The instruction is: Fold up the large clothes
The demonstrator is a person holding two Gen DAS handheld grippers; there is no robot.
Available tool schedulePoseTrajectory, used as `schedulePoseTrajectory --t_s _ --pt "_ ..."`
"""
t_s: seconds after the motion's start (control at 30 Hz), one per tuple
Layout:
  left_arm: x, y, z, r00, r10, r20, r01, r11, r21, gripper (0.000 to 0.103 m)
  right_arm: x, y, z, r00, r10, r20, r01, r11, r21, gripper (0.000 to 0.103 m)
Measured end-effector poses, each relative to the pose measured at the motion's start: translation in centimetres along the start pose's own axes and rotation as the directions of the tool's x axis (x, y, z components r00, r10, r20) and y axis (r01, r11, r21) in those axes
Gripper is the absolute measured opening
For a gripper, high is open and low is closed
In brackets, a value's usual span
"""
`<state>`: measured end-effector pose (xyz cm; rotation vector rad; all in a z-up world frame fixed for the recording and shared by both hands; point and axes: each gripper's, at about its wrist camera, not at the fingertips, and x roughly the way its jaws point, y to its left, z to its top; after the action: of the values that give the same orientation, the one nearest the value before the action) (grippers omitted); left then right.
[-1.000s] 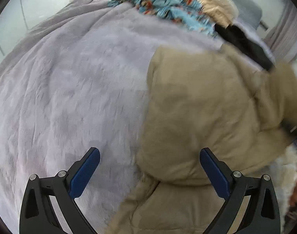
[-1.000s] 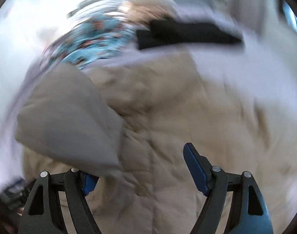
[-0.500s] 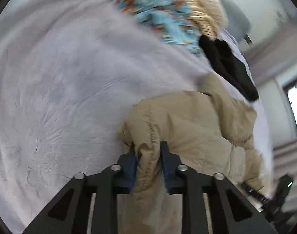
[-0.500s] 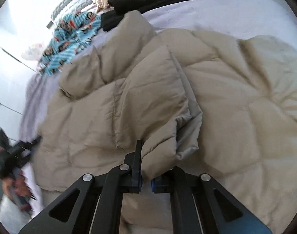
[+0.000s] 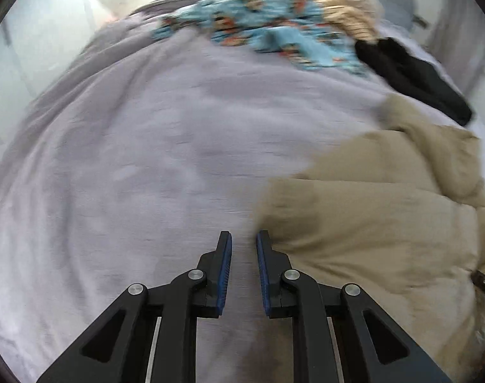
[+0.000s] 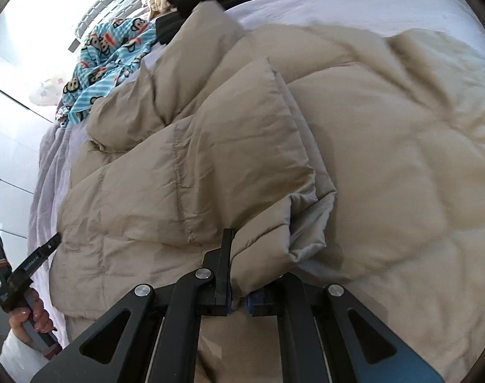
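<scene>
A tan quilted puffer jacket (image 6: 385, 146) lies spread on a lilac bedspread (image 5: 140, 159). My right gripper (image 6: 239, 249) is shut on the cuff end of its sleeve (image 6: 229, 159), which is folded over the jacket body. In the left wrist view the jacket (image 5: 370, 217) lies at the right. My left gripper (image 5: 244, 242) is nearly closed with a narrow gap and holds nothing, just left of the jacket's edge. It also shows in the right wrist view (image 6: 28, 274), held in a hand at the bed's edge.
A blue monkey-print garment (image 5: 268, 32), a cream knitted item (image 5: 344, 3) and a black garment (image 5: 414, 76) lie at the far end of the bed. The same blue garment (image 6: 108, 60) shows in the right wrist view.
My left gripper has let go of the jacket edge and pulled back to the left, now empty. My right gripper still holds the sleeve, laid across the jacket body.
</scene>
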<state>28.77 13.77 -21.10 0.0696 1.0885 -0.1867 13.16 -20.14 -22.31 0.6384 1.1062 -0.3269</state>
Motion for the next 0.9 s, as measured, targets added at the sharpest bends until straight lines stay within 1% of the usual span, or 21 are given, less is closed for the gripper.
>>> schedulePoseTrajectory --t_s 0.07,0.13,0.2,0.27,0.3,0.37,0.4,0.43,0.47,0.57,0.6,0.63,0.67,0.7,0.77,0.8,0.83,0.9 --pt "-0.5 1.5 0.0 0.999 0.036 -0.013 -0.037 0.999 -0.040 0.019 0.2 0.5 0.1 1.000 0.004 -0.005 -0.004 1.000 0.002 0.007" --pt "-2.1 2.2 -0.3 1.000 0.027 0.008 -0.026 0.998 -0.053 0.019 -0.5 0.4 0.2 0.999 0.019 -0.028 -0.019 1.000 0.006 0.009" --pt "-4.0 2.3 -0.5 0.999 -0.014 0.031 0.016 0.998 -0.058 0.019 -1.4 -0.1 0.2 0.998 0.021 -0.061 -0.020 1.000 0.013 0.019" --pt "-5.8 1.6 -0.8 0.996 -0.064 0.056 0.067 0.997 -0.043 0.019 -3.4 -1.1 -0.1 0.998 0.017 -0.060 -0.015 1.000 0.019 0.043" --pt "-6.4 1.1 -1.1 0.995 -0.079 0.060 0.081 0.996 -0.031 0.019 -4.5 -1.4 -0.2 0.999 0.001 -0.037 -0.001 1.000 0.020 0.045" --pt "-7.2 -0.3 -1.7 0.992 -0.115 0.059 0.115 0.993 0.002 0.019 -6.5 -1.8 -0.3 0.999 -0.034 0.028 0.034 0.999 0.010 0.045" --pt "-7.2 -1.1 -2.0 0.990 -0.135 0.049 0.134 0.991 0.017 0.019 -7.6 -1.8 -0.1 0.997 -0.041 0.066 0.042 0.999 -0.001 0.044" --pt "-6.9 -2.0 -2.4 0.988 -0.148 0.034 0.147 0.989 0.027 0.019 -8.1 -1.5 0.1 0.995 -0.033 0.089 0.034 0.999 -0.019 0.029" --pt "-6.1 -3.1 -3.1 0.989 -0.147 0.006 0.147 0.988 0.050 0.019 -8.2 -0.9 0.3 0.995 -0.023 0.098 0.027 0.999 -0.047 0.016" --pt "-3.7 -4.9 -4.8 0.997 -0.075 -0.027 0.077 0.993 0.089 0.019 -6.4 0.5 0.8 0.998 -0.014 0.062 0.021 0.994 -0.107 0.016" --pt "-2.9 -5.2 -5.3 0.998 -0.053 -0.033 0.055 0.995 0.085 0.019 -5.3 0.8 0.9 0.999 -0.028 0.046 0.033 0.992 -0.120 0.016" --pt "-2.4 -5.3 -5.5 0.999 -0.042 -0.034 0.044 0.996 0.079 0.019 -4.0 0.7 0.7 0.998 -0.059 0.031 0.062 0.989 -0.133 0.016" --pt "-2.0 -5.4 -5.7 0.999 -0.032 -0.027 0.034 0.997 0.076 0.019 -2.6 0.4 0.6 0.996 -0.093 0.014 0.094 0.985 -0.142 0.011" --pt "-1.9 -5.5 -5.6 0.999 -0.024 -0.022 0.025 0.997 0.075 0.019 -2.1 0.1 0.6 0.995 -0.100 0.009 0.100 0.985 -0.137 0.009" --pt "-1.8 -5.8 -5.6 1.000 -0.014 -0.023 0.016 0.997 0.075 0.019 -2.2 -0.9 0.7 0.997 -0.080 0.016 0.081 0.992 -0.097 0.009" --pt "-1.8 -5.8 -5.5 1.000 -0.013 -0.025 0.015 0.997 0.079 0.019 -2.5 -1.1 0.7 0.996 -0.086 0.025 0.088 0.992 -0.087 0.009" --pt "-1.9 -5.8 -5.5 1.000 -0.009 -0.030 0.012 0.997 0.082 0.019 -3.2 -1.6 0.7 0.993 -0.112 0.036 0.114 0.991 -0.072 0.009" --pt "-2.7 -5.6 -5.2 0.999 0.005 -0.041 -0.002 0.997 0.083 0.019 -4.4 -2.9 0.7 0.991 -0.133 0.029 0.134 0.991 -0.027 0.015"
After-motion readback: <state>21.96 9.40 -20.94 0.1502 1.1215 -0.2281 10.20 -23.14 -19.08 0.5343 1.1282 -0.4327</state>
